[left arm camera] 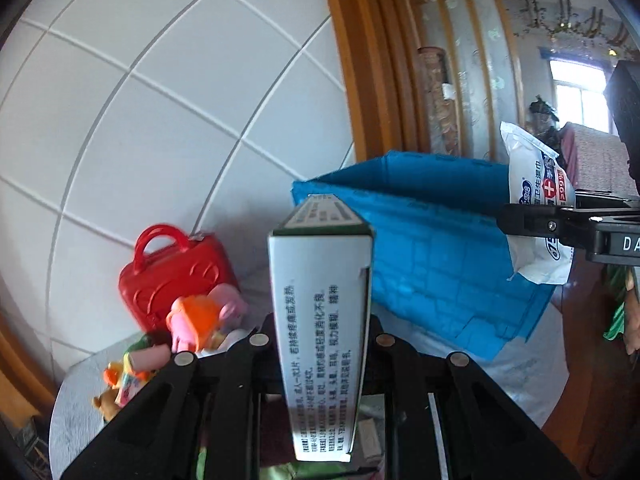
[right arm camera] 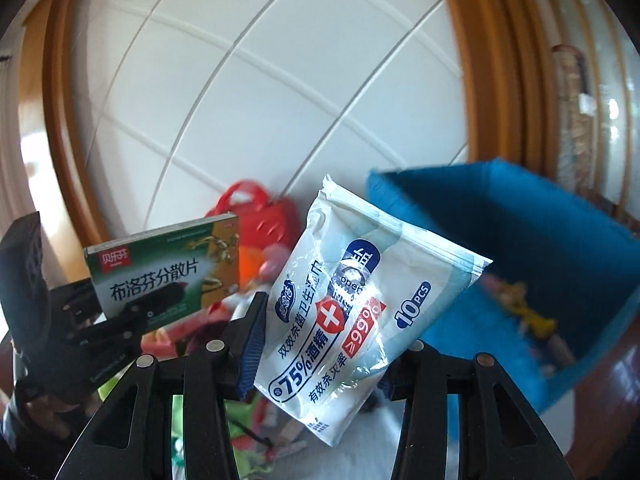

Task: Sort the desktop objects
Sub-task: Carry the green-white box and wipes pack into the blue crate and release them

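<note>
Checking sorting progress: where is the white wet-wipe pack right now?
The white plastic wet-wipe pack is clamped in the right gripper, lifted off the table, left of the blue fabric bin and right of the green medicine box.

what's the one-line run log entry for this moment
left gripper: shut on medicine box | right gripper: shut on wet wipes pack | both lifted | blue bin: ahead, toy inside
</note>
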{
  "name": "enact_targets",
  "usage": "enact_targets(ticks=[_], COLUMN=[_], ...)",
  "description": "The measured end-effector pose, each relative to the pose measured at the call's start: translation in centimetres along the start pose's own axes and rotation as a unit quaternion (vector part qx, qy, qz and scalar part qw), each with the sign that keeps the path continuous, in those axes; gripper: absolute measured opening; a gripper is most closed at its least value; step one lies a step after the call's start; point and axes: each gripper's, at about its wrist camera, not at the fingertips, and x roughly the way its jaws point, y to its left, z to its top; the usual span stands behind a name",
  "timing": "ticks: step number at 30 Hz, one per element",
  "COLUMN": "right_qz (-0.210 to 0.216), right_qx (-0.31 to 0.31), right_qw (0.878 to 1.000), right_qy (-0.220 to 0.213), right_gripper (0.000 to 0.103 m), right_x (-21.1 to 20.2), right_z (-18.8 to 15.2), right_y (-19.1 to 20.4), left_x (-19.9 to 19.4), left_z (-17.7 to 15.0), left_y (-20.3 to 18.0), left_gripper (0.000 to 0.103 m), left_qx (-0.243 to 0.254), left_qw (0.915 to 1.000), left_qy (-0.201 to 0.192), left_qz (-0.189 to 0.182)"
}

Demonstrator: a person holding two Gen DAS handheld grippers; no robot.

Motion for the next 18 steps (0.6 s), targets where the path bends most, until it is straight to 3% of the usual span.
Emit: enact_targets(ticks=[3,6,11,18], right_qz=[-0.038,-0.060,-0.077,-0.080], right_qx=[0.011,0.025,0.049,0.099], right_qw=[0.999,0.997,0.996,0.991], right_qy=[-0.034,-0.041,-0.024,0.029], right_gripper=[0.045,0.045,0.045,0.048], right_x=[-1.9,-1.9,1.3,8.5], right_z=[2.9,5.4,9.1,13.2], right_y=[-4.6,-9.5,-18.0,-27.9], left_x=[1.8,4.8,12.3,22.5], left_z=[4.8,9.3,15.4,21.1], left_y=[-3.5,-6.8,-11.5,-16.3], left_gripper=[0.019,0.019,0.019,0.019], left_qx=[0.022,0.035,0.036,0.035], left_qw=[0.9989,0.9970,0.9956,0.9958], left_qy=[-0.026,-0.037,-0.018,0.028], left_qz=[-0.032,-0.058,-0.084,-0.080])
